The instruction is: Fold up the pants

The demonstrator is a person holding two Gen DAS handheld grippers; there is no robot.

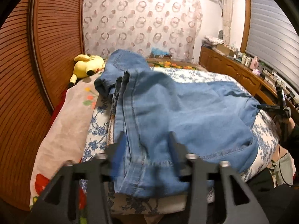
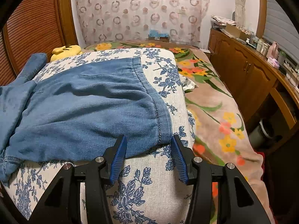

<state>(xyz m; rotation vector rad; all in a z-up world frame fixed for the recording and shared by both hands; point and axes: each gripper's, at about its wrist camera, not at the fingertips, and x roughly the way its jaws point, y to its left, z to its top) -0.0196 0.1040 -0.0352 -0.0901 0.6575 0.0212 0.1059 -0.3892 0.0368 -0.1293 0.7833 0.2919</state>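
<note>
Left hand-held black two-finger gripper with blue ribbed pads (image 1: pixel 146 140): jaws part-way apart, a bunched fold of the blue denim pants (image 1: pixel 177 108) sits between the fingers. View is motion-blurred, can't tell if the pads press on the cloth.

Pants lie on a white cushion with blue floral print (image 2: pixel 149 186), on top of the bed. Legs are doubled over. One end flops up toward the far left, near a yellow plush toy with black-tipped ears (image 1: pixel 87 65).

Right hand-held black gripper with blue ribbed pads (image 2: pixel 147 140): jaws about half apart, straddling the stitched hem corner of the pants. Pads are clear of the cloth on both sides, nothing gripped.

Right of the cushion: pink blanket with orange and yellow flowers (image 2: pixel 214 102). Beyond it, a brown wooden cabinet run (image 2: pixel 243 67). An open cardboard box (image 2: pixel 233 30) is on its top, contents not readable. Bottles and jars further right are too small to identify.
</note>
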